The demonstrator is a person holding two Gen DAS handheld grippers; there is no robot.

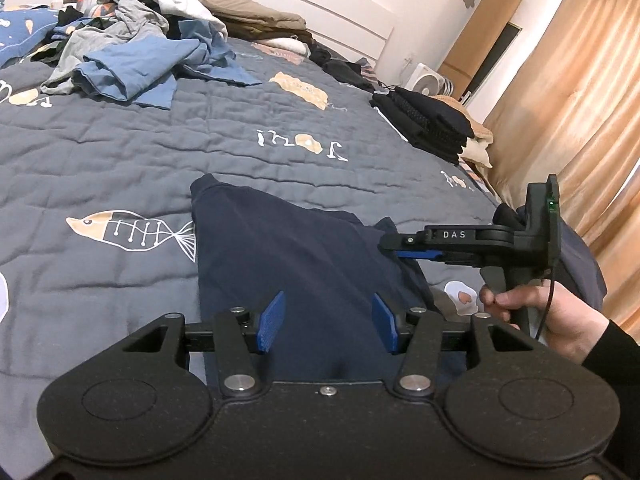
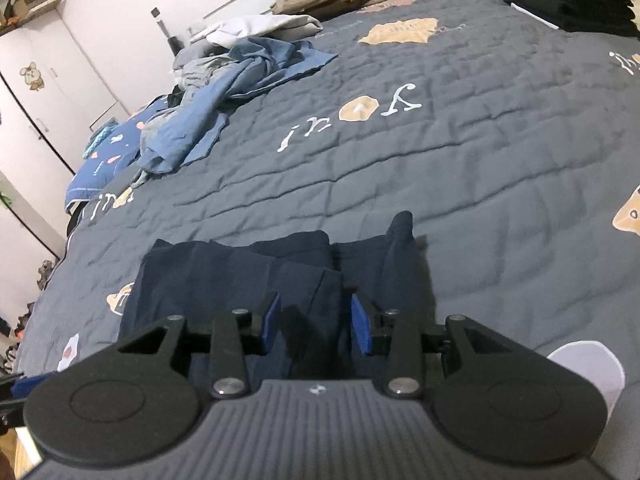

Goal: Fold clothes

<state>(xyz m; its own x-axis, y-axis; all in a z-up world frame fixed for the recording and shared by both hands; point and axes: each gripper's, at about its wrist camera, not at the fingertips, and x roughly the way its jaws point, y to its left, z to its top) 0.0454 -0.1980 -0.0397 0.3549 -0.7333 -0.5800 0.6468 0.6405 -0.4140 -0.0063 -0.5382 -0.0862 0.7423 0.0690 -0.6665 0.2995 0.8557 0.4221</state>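
A navy garment (image 1: 288, 248) lies partly folded on the near part of a bed (image 1: 240, 160) covered by a grey quilt printed with fish, eggs and white lettering. The left tongs (image 1: 328, 322) hang over the garment's near edge, their blue pads (image 1: 272, 322) spread apart with dark cloth showing in the gap but not pressed by either pad. In the left wrist view the right tongs (image 1: 400, 246) reach in from the right, level over the garment's right edge, gripped by a person's hand (image 1: 552, 316) in a black sleeve; from this side it cannot be told whether they pinch any cloth. The right wrist view shows the right tongs (image 2: 316, 322) with blue pads parted above a raised fold of the same navy garment (image 2: 240, 276), the cloth lying between them without either pad closing on it. At the far left of the bed sits a heap of unfolded clothes (image 1: 132, 52), blue and grey. A stack of folded black clothes (image 1: 432, 124) rests at the bed's right edge, near tan curtains (image 1: 580, 92). Olive and cream pieces (image 1: 256, 16) lie against the white headboard.
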